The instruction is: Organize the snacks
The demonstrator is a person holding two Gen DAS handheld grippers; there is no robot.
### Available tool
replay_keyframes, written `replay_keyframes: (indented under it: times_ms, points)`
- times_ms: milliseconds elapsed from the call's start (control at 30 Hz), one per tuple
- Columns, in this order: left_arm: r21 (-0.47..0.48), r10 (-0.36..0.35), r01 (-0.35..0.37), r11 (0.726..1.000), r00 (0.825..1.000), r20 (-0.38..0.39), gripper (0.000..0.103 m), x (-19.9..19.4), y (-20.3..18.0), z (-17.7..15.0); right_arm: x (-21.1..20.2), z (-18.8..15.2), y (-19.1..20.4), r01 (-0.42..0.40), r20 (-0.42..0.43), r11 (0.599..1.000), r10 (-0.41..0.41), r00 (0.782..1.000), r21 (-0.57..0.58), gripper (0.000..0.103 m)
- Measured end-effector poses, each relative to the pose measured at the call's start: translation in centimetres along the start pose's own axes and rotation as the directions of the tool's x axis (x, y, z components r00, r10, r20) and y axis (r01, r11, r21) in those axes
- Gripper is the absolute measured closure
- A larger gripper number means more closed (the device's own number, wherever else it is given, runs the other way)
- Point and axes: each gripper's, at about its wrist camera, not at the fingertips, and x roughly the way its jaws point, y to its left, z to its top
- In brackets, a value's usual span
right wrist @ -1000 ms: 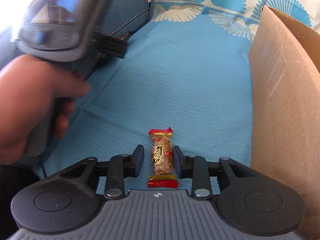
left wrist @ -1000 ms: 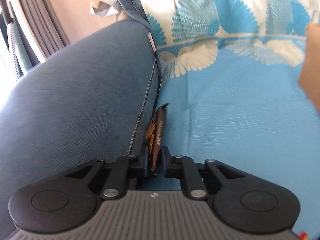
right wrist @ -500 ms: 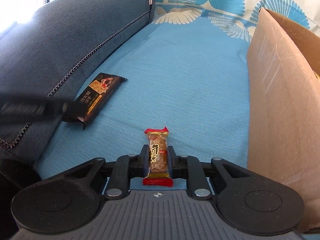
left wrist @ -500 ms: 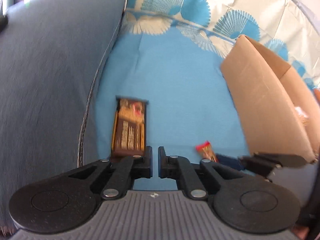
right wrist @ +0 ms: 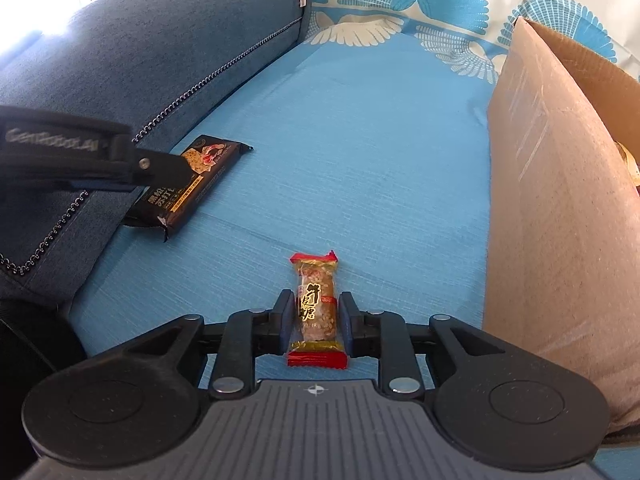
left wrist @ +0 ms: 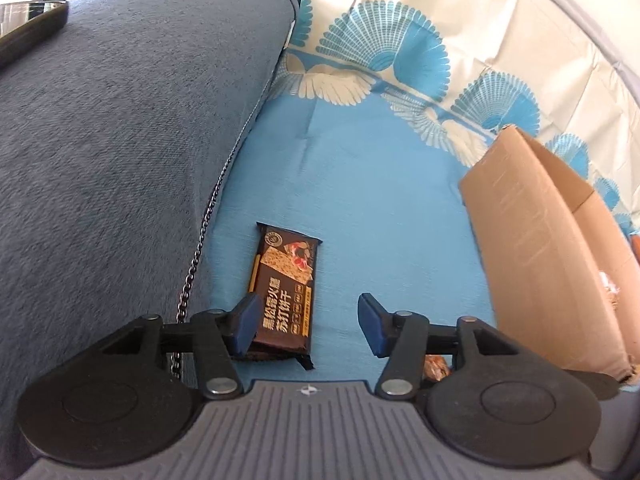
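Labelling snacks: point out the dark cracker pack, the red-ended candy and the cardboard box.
dark cracker pack (left wrist: 285,294), left wrist view, printed face.
red-ended candy (right wrist: 316,308), right wrist view, clear middle.
cardboard box (right wrist: 552,200), right wrist view, outer wall.

Sofa arm (left wrist: 120,140): big, grey-blue, on the left.
Cover (left wrist: 360,200): blue cloth with white and blue fan shapes.

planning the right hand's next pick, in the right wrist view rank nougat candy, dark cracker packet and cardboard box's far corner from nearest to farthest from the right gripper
1. Nougat candy: between the jaws of the right gripper.
2. Dark cracker packet: farther ahead on the left, beside the blue cushion.
3. Cardboard box's far corner: farthest, on the right, at the back.
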Motion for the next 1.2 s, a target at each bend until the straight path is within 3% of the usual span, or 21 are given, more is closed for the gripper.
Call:
replay_keyframes:
  times_ms: [267,1000,1033,1133,1200]
  points:
    - [0.037,0.1,-0.1,0.994,0.995,-0.018,0.037,2.8,-0.9,0.8,0.0,-0.2,0.2,0.002,-0.003,1.0,-0.002,1.0,-0.013,0.068]
    - [0.103,0.157,-0.148,0.984,0.984,-0.083,0.03,5.3,-2.0,0.9,-0.2,-0.5,0.1,-0.004,0.003,1.0,0.004,1.0,-0.03,0.064]
    - [0.103,0.157,-0.147,0.984,0.984,-0.087,0.03,5.3,-2.0,0.9,-0.2,-0.5,0.2,-0.002,0.005,0.999,0.002,1.0,-0.034,0.064]
    - [0.101,0.157,-0.147,0.984,0.983,-0.091,0.031,5.4,-1.9,0.9,-0.3,-0.5,0.3,0.007,0.015,0.999,-0.006,1.0,-0.048,0.08]
    - [0.105,0.162,-0.152,0.983,0.982,-0.093,0.032,5.4,-1.9,0.9,-0.5,-0.4,0.3,0.022,0.028,0.999,-0.02,0.999,-0.045,0.082]
